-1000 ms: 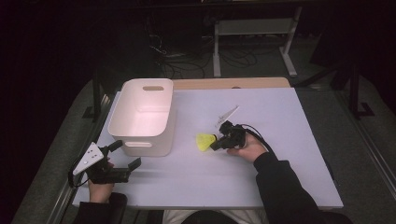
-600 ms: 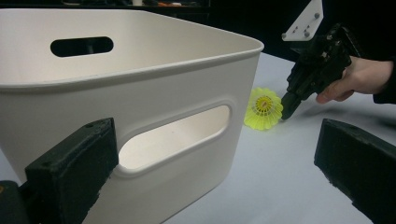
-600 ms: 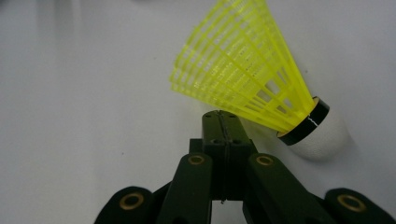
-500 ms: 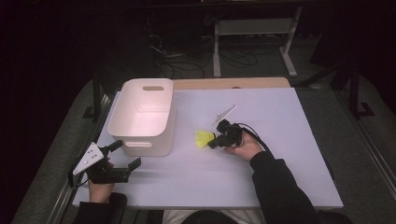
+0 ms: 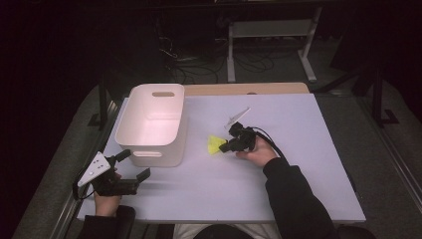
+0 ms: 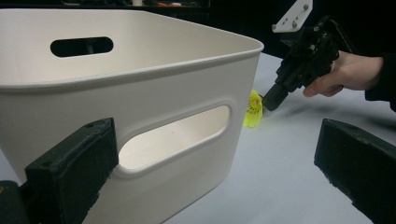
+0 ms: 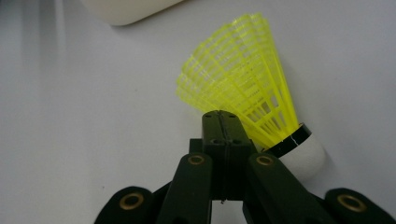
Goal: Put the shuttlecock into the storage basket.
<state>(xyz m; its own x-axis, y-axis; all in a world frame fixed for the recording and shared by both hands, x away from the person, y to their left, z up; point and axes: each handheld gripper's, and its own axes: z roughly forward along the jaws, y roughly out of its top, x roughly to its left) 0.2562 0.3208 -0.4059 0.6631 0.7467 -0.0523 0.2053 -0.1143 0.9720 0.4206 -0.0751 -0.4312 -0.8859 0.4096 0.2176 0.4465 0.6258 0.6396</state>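
A yellow shuttlecock (image 5: 215,145) with a white cork lies on the white table (image 5: 298,189), just right of the white bin (image 5: 152,122). My right gripper (image 5: 225,148) is at its cork end, jaws pressed together. In the right gripper view the mesh skirt (image 7: 243,79) fans out from the shut tips and the cork (image 7: 306,156) sits beside them. From the left gripper view the shuttlecock (image 6: 253,109) peeks past the bin's corner. My left gripper (image 5: 133,165) stands open at the table's front left, its jaws wide before the bin's handle slot (image 6: 175,142).
The bin is empty, with handle slots in its near and far walls. Bare table spreads to the right and front of the right hand. Beyond the table's far edge are a metal stand (image 5: 268,30) and cables on a dark floor.
The right hand and gripper have edged slightly left and away, and the shuttlecock has shifted a little with them. The left gripper has stayed put.
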